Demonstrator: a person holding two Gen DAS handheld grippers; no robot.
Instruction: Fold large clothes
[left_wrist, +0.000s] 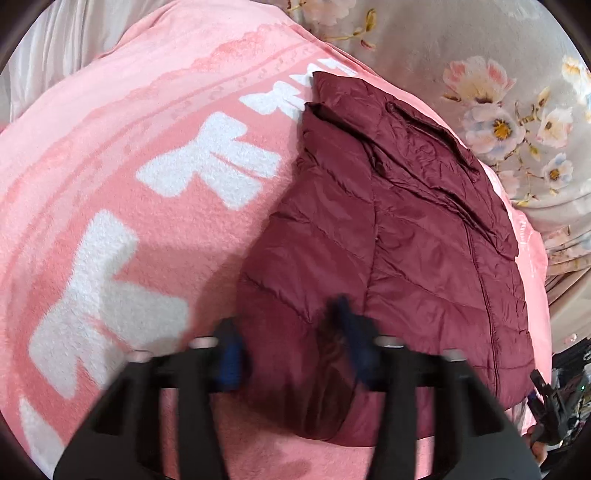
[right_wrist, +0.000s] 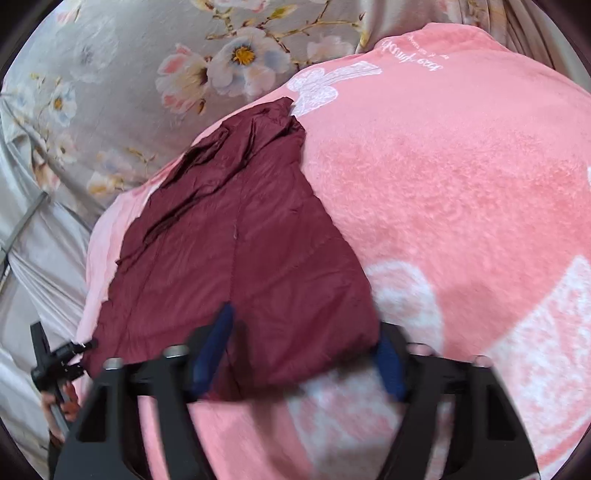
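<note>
The maroon quilted jacket (left_wrist: 399, 236) lies folded on a pink fleece blanket (left_wrist: 129, 192) with white bow shapes. The blanket covers a bed dressed in a grey floral sheet (left_wrist: 498, 92).

Left wrist view: the left gripper (left_wrist: 291, 350) sits over the near hem of the jacket. Its blue fingers (left_wrist: 229, 354) are spread apart. One finger rests over the blanket just beside the jacket edge; the other lies over the jacket fabric. The hem lies between them, but the pads are not pressing on it. The image of the fingers is blurred.

Right wrist view: the right gripper (right_wrist: 303, 350) sits over the opposite near corner of the jacket (right_wrist: 240, 258). Its fingers (right_wrist: 218, 343) are spread, with the jacket corner between them and no visible pinch. One finger lies over the jacket, the other at the jacket edge over the blanket (right_wrist: 461, 166). The other gripper, with part of a hand, shows at the left edge of this view.
</note>
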